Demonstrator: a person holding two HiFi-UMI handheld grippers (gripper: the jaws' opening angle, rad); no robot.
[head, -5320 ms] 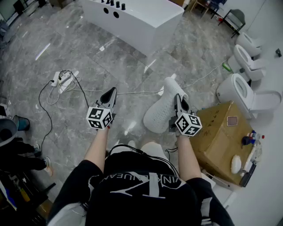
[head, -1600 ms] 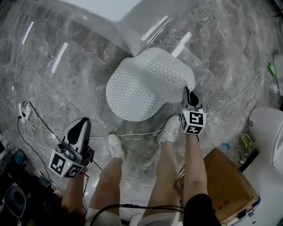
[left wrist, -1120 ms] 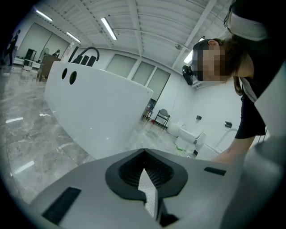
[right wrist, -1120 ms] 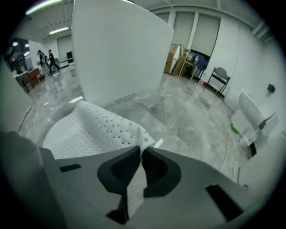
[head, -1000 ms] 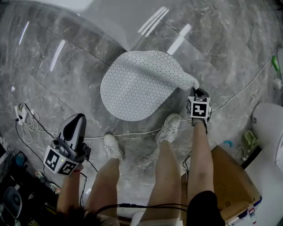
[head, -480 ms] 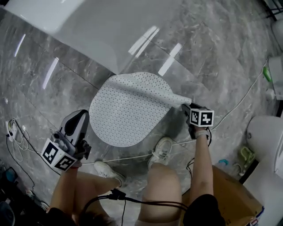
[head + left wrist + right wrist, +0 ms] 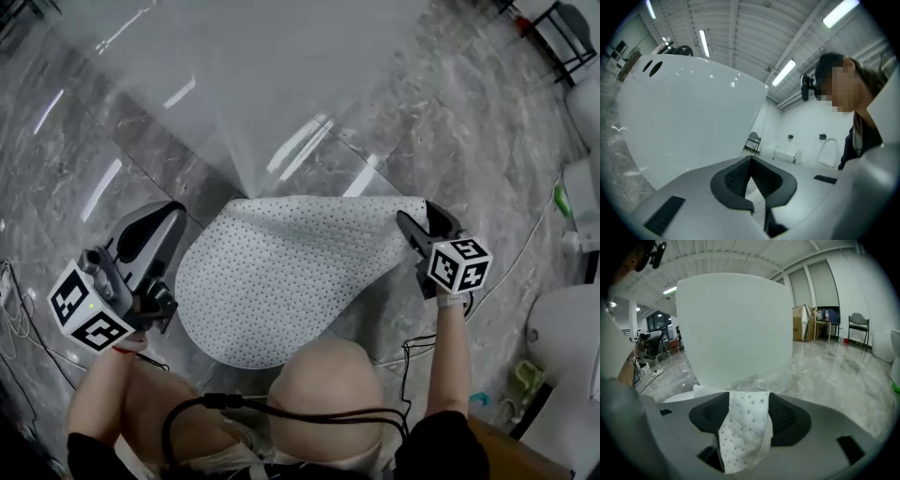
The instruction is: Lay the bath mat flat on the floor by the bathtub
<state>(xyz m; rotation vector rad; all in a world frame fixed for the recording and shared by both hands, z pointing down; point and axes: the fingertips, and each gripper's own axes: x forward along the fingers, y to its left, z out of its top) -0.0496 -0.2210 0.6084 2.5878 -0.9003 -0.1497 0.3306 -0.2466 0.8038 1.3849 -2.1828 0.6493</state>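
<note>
My right gripper (image 7: 413,223) has just been opening its jaws. They stand wide apart, with a corner of the white dotted bath mat (image 7: 281,281) lying loose between them. The mat is spread on the grey marble floor (image 7: 487,141) just in front of the bathtub (image 7: 281,84), its far edge near the tub's corner. My left gripper (image 7: 161,223) has its jaws together on nothing and hovers off that same corner, pointing toward the bathtub.

Glossy grey marble floor (image 7: 487,122) reflects the strip lights (image 7: 783,72) overhead. The walls (image 7: 806,124) are white. A toilet (image 7: 567,328) stands at the right, with a black chair (image 7: 858,326) and a cardboard box (image 7: 802,323) farther off.
</note>
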